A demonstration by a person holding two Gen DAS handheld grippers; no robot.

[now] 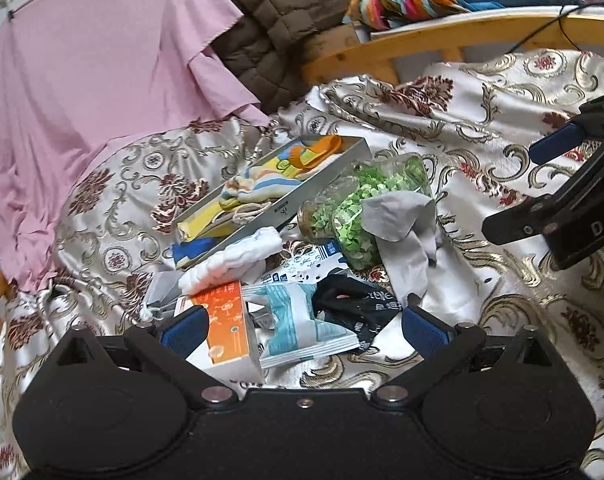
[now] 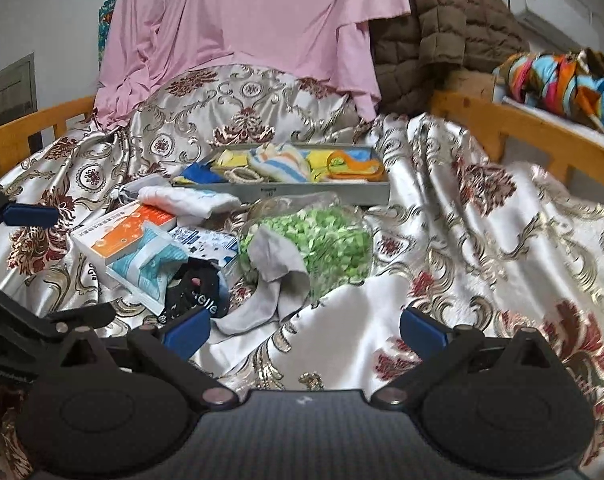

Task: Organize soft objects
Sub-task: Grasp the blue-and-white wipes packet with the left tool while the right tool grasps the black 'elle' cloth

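A grey tray (image 1: 321, 182) (image 2: 341, 196) on the bed holds several folded colourful socks (image 1: 262, 184) (image 2: 286, 168). In front of it lie a grey sock (image 1: 401, 224) (image 2: 278, 264) draped on a jar of green bits (image 1: 353, 216) (image 2: 321, 244), a white sock (image 1: 234, 258) (image 2: 190, 200) and a black sock (image 1: 353, 304) (image 2: 192, 288). My left gripper (image 1: 302, 330) is open and empty just above the packets. My right gripper (image 2: 302, 332) is open and empty, near the grey sock; it also shows in the left wrist view (image 1: 557, 184).
An orange and white box (image 1: 226, 320) (image 2: 122, 236), a teal packet (image 1: 298, 328) (image 2: 146, 268) and a small grey pouch (image 1: 162, 296) lie among the socks. The bed has a floral satin cover (image 2: 481, 220), wooden rails (image 2: 521, 128), pink cloth (image 1: 102, 80) and a brown jacket (image 1: 270, 20) behind.
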